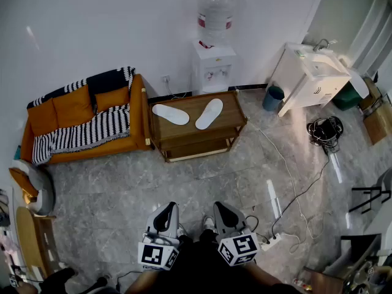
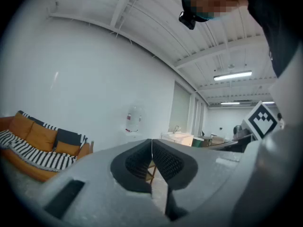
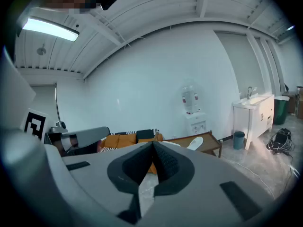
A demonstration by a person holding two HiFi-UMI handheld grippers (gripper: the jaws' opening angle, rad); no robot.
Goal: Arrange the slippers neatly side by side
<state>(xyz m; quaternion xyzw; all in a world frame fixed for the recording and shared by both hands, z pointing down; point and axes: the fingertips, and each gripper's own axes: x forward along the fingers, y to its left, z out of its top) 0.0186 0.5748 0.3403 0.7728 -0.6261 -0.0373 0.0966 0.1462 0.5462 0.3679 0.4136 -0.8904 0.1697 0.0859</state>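
Standing behind white slippers (image 1: 209, 113), water bottle (image 1: 215, 5) with unreadable red label (image 1: 215, 22).

Wooden table (image 1: 187, 105); glossy stone floor (image 1: 122, 188); cloth sofa (image 1: 73, 106); matt white slippers (image 1: 170, 114).

Lounge-type room: sofa (image 1: 73, 109), water dispenser (image 1: 214, 66), washbasin (image 1: 309, 78).

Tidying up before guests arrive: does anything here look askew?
The left slipper and right slipper lie splayed in a V on the coffee table: near ends almost meet, far ends spread apart, not side by side.
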